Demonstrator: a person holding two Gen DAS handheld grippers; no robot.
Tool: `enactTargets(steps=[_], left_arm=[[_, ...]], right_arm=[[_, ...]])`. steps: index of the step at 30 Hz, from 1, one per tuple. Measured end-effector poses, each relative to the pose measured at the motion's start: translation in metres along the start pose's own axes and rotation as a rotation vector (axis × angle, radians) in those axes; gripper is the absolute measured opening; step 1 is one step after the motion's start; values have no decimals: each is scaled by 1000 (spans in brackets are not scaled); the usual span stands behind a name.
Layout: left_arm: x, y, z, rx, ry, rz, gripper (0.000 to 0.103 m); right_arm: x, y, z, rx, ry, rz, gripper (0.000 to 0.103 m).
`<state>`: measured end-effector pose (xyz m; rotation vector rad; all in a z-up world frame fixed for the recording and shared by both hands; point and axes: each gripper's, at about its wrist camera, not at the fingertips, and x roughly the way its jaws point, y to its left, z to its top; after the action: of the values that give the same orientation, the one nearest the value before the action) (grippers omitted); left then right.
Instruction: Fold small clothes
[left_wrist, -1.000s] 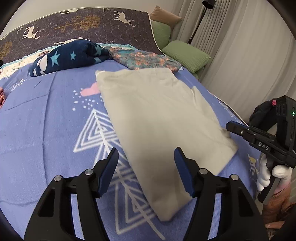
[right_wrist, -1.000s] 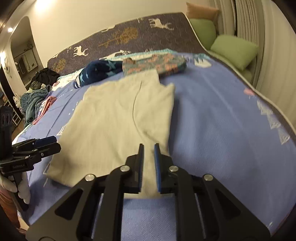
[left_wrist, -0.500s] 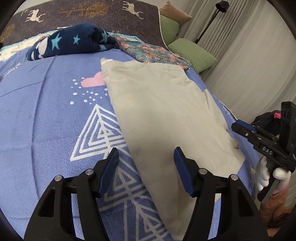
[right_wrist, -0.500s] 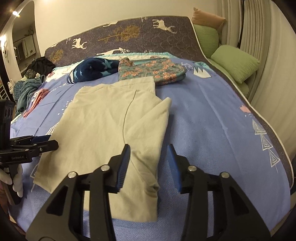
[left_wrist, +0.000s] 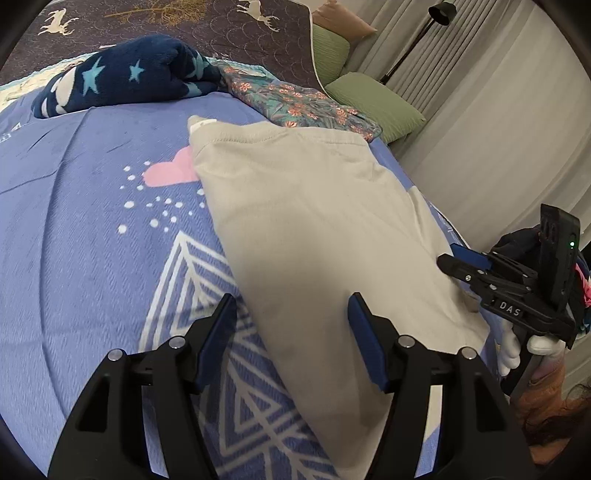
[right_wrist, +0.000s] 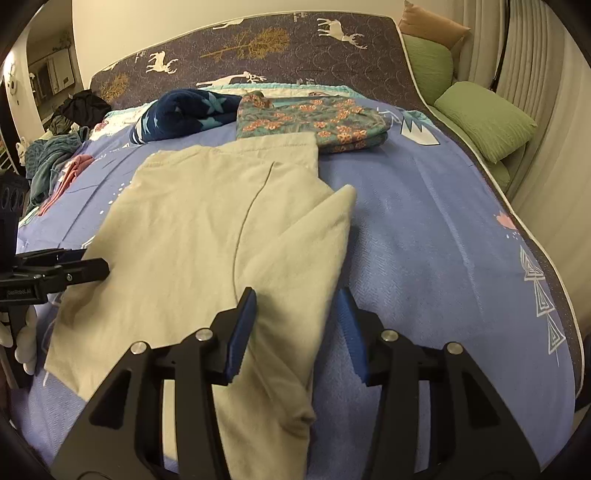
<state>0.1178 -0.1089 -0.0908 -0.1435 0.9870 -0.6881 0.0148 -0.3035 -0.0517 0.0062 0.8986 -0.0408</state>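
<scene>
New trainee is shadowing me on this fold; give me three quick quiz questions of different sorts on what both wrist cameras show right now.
1. True or false: the floral garment lies folded at the far end of the beige garment.
2. Multiple choice: the left gripper is A) clamped on the beige garment, B) open above it, C) holding the navy star blanket.
3. Fill in: the green cushions sit beside the bed on the side of the ____ gripper.

Key: 1 true; 2 B; 3 right. The right gripper is opening, its pads not pressing the cloth.
</scene>
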Motion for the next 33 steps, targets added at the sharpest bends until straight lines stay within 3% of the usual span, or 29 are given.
enactTargets(steps=[5,8,14,22,25,27,29,33], left_arm=[[7,2,9,16,6,-7,65],[10,3,16,28,13,-11,65],[18,14,30,-1,15,-45,65],[29,33,49,-68,8,-136,65],[36,35,60,-74,9,-139,57],[43,38,66,-80,10,-135,45],[48,43,71,-101,9,-139,35],[43,39,72,-94,-19,-120,20]], right_arm=[[11,-2,8,-8,16,5,50],[20,-9,14,17,43,70,50],[57,-53,32,168,124,395,51],[95,-62,63,190,157,658,53],[110,-58,75,185,175,737,53],[117,-53,82,170,185,756,50],[122,-50,86,171,197,742,33],[117,-49,85,195,175,692,15]])
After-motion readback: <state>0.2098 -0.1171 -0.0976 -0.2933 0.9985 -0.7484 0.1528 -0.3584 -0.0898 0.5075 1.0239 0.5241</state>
